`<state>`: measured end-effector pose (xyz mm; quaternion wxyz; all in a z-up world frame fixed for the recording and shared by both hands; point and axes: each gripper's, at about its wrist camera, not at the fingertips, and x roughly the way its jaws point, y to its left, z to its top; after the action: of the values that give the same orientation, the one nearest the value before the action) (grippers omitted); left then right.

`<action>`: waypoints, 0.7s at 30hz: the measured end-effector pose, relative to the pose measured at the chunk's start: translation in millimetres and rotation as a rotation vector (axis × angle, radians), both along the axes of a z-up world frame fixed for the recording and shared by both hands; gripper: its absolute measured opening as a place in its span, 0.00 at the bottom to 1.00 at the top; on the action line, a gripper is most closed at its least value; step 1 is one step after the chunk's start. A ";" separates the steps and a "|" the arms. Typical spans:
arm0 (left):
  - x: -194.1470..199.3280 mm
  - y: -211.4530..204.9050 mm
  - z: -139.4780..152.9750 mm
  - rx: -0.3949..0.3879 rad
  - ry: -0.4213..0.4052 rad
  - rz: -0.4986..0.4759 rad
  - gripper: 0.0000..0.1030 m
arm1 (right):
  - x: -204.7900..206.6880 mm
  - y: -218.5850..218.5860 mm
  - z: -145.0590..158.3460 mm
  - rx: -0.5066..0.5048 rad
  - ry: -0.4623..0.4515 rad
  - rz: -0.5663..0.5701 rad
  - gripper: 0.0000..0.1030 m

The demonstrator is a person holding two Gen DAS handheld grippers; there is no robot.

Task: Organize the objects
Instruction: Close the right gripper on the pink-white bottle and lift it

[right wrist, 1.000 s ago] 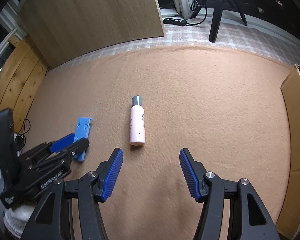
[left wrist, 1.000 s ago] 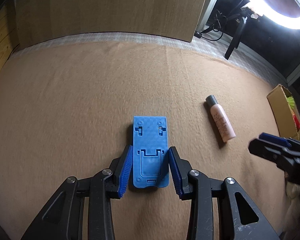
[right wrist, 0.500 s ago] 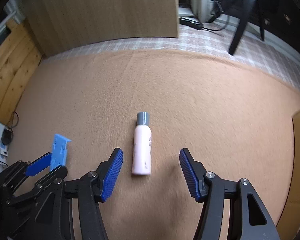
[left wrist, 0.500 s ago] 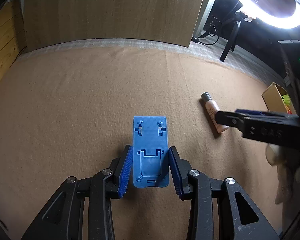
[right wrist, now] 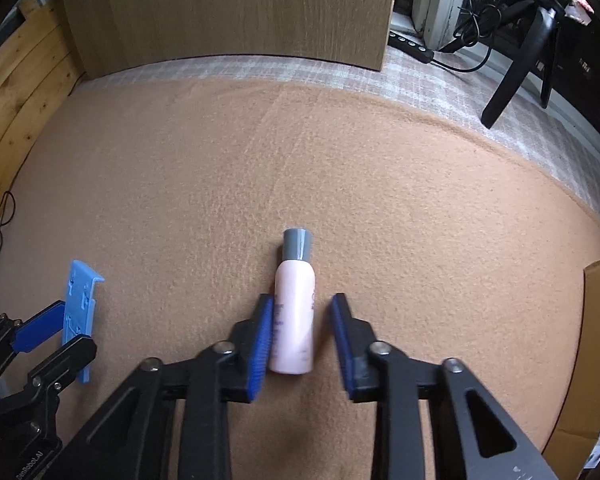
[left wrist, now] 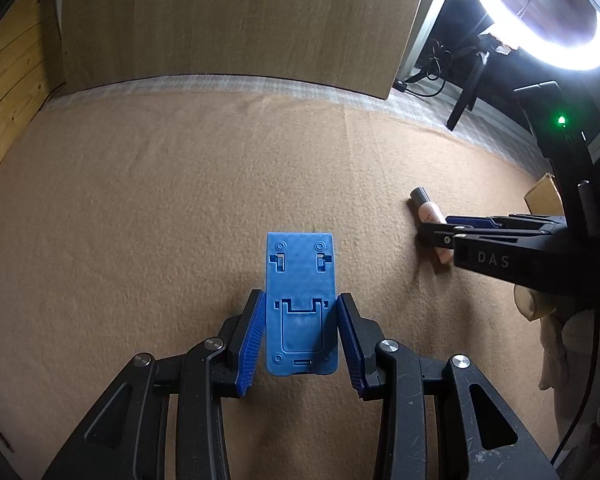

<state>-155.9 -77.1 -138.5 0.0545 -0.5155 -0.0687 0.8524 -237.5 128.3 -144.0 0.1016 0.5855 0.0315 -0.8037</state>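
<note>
A flat blue plastic phone stand (left wrist: 302,300) sits between the pads of my left gripper (left wrist: 300,340), which is shut on its long edges just above the tan blanket (left wrist: 160,220). The right wrist view shows the same stand (right wrist: 78,304) and left gripper (right wrist: 40,344) at the lower left. A pink bottle with a grey cap (right wrist: 294,312) lies on the blanket, cap pointing away. My right gripper (right wrist: 300,340) straddles its lower half and its jaws are closing: the left pad touches the bottle and a small gap remains at the right pad. From the left wrist, the bottle (left wrist: 426,210) shows partly behind the right gripper (left wrist: 436,232).
A cardboard box (right wrist: 596,340) stands at the blanket's right edge. A large wooden board (right wrist: 236,12) leans at the back, with plank walling (right wrist: 16,92) on the left. A power strip (right wrist: 410,42), a tripod (right wrist: 516,64) and a ring light (left wrist: 540,20) are at the back right.
My right gripper has moved forward and down over the pink bottle, and its jaws have narrowed around it. The left gripper keeps the blue stand in the same grip.
</note>
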 end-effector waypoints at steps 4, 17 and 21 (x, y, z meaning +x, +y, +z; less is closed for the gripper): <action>1.5 1.4 1.1 0.006 -0.001 0.004 0.38 | 5.3 7.9 -0.4 -0.028 -0.006 -0.009 0.17; 7.0 45.1 30.3 0.025 0.047 -0.049 0.38 | 64.2 74.4 41.3 -0.167 0.079 -0.086 0.17; 6.3 79.1 43.9 0.038 0.070 -0.099 0.38 | 83.9 116.5 60.2 -0.165 0.128 -0.133 0.17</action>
<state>-149.6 2.0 -94.7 0.1087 -0.4870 -0.0572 0.8647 -153.7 244.8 -83.8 0.0939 0.5232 -0.0672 -0.8443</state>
